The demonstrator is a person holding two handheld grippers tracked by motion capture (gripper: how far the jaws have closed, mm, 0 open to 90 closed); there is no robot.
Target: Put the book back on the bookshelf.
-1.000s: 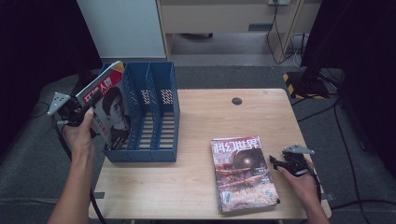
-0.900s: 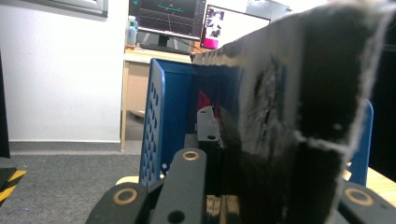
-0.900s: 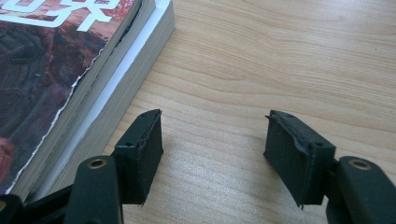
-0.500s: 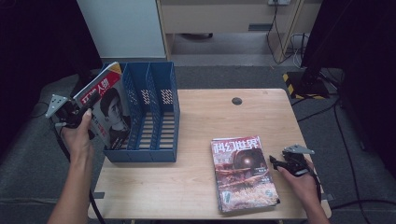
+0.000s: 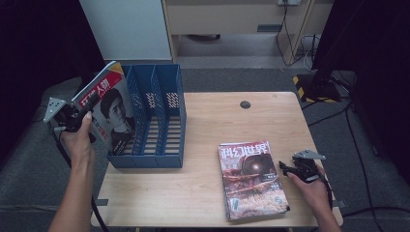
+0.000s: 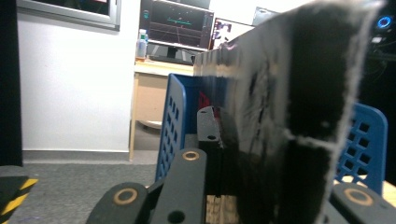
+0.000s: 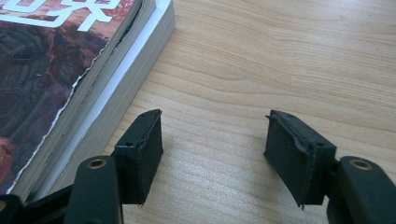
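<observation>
Two grippers in use. Left gripper [image 5: 72, 117] was clenched on a magazine [image 5: 107, 113], held tilted off the table's left edge, just left of the blue rack [image 5: 157, 121]. Right gripper [image 5: 286, 169] rested on the table [image 5: 203, 121], jaws apart and holding nothing, just right of the magazine stack [image 5: 251, 179]; bare wood lay between its pads [image 7: 144, 149].

One blue file rack [image 5: 159, 121], one held magazine [image 5: 109, 108], one stack of magazines [image 5: 251, 179] and two tools
</observation>
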